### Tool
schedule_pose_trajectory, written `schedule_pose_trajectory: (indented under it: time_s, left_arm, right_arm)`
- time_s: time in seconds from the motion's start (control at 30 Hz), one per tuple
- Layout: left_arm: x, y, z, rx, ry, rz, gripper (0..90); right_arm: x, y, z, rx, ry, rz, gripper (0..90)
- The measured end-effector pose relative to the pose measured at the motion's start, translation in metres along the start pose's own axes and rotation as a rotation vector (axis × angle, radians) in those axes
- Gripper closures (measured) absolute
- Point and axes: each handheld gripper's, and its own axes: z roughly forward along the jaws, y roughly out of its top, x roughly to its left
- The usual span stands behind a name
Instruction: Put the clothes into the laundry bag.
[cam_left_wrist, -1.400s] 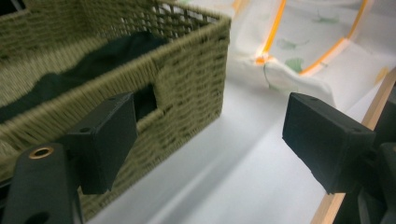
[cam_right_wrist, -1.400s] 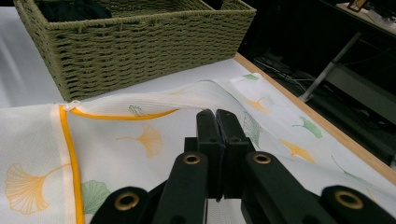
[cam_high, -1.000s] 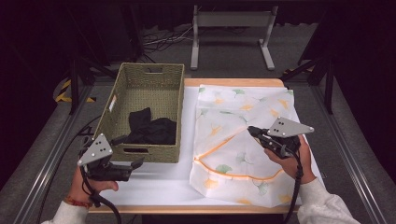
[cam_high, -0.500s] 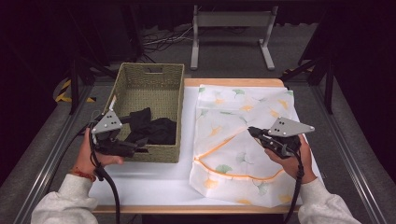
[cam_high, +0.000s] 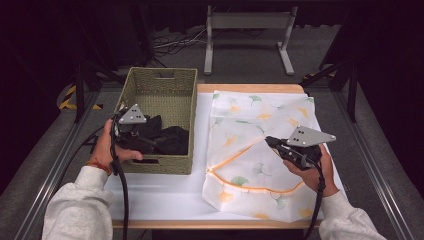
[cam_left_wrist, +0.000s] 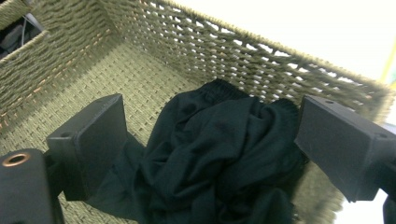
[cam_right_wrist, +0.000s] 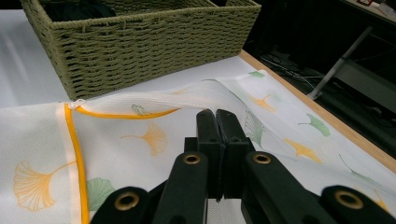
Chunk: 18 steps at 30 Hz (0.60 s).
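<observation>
Left gripper (cam_left_wrist: 210, 140) inside basket (cam_high: 165, 82), jaws spread either side of black garment (cam_left_wrist: 219, 154); right gripper (cam_right_wrist: 217, 116) beside basket, jaws pinching mesh laundry bag (cam_high: 260, 125) edge

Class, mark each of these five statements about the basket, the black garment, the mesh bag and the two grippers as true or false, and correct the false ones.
1. The black garment lies inside the woven basket. True.
2. The left gripper has its jaws shut tight. False: they stand wide open, either side of the garment.
3. The right gripper has its jaws closed over the ginkgo-print mesh bag. True.
4. The mesh bag lies inside the basket. False: it lies spread on the table, to the right of the basket.
5. The bag's trim is blue. False: it is orange-yellow.
</observation>
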Motion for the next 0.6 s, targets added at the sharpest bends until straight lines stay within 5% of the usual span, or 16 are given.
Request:
schedule_pose_trajectory:
  time_s: [0.47,0.6]
  left_arm:
    - [0.020,-0.002,0.027,0.115,-0.043,0.021,10.4]
    - [0.025,-0.002,0.033,0.157,-0.021,0.046,12.7]
  right_arm:
    - [0.000,-0.002,0.002,0.012,0.013,0.003,89.9]
    - [0.000,-0.003,0.003,0.014,0.017,0.003,89.9]
